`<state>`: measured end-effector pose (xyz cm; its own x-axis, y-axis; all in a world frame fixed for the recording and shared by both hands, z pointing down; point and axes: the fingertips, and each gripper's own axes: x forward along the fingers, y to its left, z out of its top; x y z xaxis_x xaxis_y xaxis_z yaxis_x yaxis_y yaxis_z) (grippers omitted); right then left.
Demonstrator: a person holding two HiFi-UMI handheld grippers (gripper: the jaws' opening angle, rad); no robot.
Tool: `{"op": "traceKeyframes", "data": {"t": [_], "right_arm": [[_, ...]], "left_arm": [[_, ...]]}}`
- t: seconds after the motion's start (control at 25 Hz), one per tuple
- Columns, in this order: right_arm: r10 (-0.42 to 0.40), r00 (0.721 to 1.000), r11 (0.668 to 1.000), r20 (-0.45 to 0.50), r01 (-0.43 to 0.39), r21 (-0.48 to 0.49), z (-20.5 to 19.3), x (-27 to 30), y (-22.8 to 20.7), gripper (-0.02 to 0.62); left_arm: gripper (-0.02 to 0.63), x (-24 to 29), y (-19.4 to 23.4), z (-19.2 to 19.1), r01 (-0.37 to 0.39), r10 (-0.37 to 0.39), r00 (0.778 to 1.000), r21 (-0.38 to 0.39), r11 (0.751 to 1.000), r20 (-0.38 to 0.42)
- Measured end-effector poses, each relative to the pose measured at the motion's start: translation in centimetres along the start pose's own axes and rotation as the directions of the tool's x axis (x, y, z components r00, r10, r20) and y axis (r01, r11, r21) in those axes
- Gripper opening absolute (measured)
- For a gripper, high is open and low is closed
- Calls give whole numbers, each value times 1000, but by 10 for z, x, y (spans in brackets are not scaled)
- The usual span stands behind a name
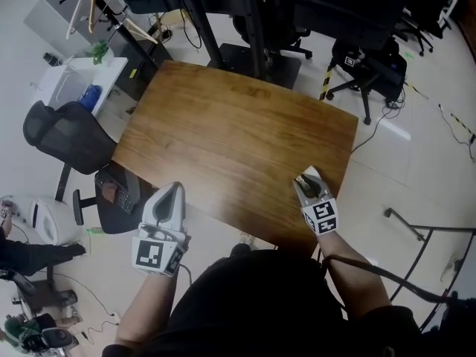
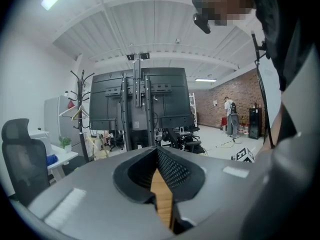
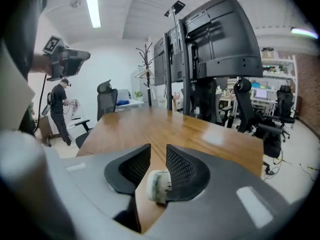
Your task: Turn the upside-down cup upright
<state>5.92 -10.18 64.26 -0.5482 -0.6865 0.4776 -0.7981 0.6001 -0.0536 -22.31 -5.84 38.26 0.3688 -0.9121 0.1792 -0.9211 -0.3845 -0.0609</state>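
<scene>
Right tongs [image 3: 158, 151], slack around the small white, green-printed cup [image 3: 159, 184] I judge light, thin-walled, best pinched gently mid-wall; left tongs [image 2: 157, 153] clenched, empty.

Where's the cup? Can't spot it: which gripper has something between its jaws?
The right gripper: a whitish object lies between its parted jaws; the left gripper is shut and empty.

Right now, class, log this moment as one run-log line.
left gripper: shut, empty | right gripper: over table, fingers apart, cup between, touching one | cup: upright or not, unclear
</scene>
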Motion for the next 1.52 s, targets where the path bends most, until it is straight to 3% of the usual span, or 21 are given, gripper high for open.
{"op": "traceKeyframes", "data": {"t": [0.12,0.24,0.44,0.6,0.76,0.96,1.2,1.36,1.52], "right_arm": [[-58,998,998,-10,58,30,4,-12,-35,162],[-35,995,994,-95,44,96,-12,-9,-51,238],[20,987,986,-162,8,168,-32,-3,-44,221],[17,992,999,-126,-12,44,-12,-6,-35,125],[88,986,991,-144,-102,-89,3,-1,-11,29],[163,955,964,-246,-208,-169,-3,2,17,25],[177,949,958,-261,-227,-174,-12,8,26,29],[183,963,965,-197,-214,-150,4,1,29,95],[78,996,968,-50,-87,-234,44,-23,24,64]], "left_arm": [[-2,1,-2,7,9,-9,1000,-7,1000,18],[-2,3,-3,8,3,-3,1000,-11,1000,15],[-2,8,-12,15,36,-35,998,-16,999,45],[-2,8,-14,14,38,-38,998,-3,999,46],[-2,7,-12,5,30,-30,999,10,999,21],[-2,8,-19,5,42,-43,999,4,999,16],[-2,9,-18,2,54,-54,998,-4,999,15],[-2,13,-17,-7,61,-61,998,2,998,-10],[-2,33,-40,-21,98,-97,994,37,994,-44]]}}
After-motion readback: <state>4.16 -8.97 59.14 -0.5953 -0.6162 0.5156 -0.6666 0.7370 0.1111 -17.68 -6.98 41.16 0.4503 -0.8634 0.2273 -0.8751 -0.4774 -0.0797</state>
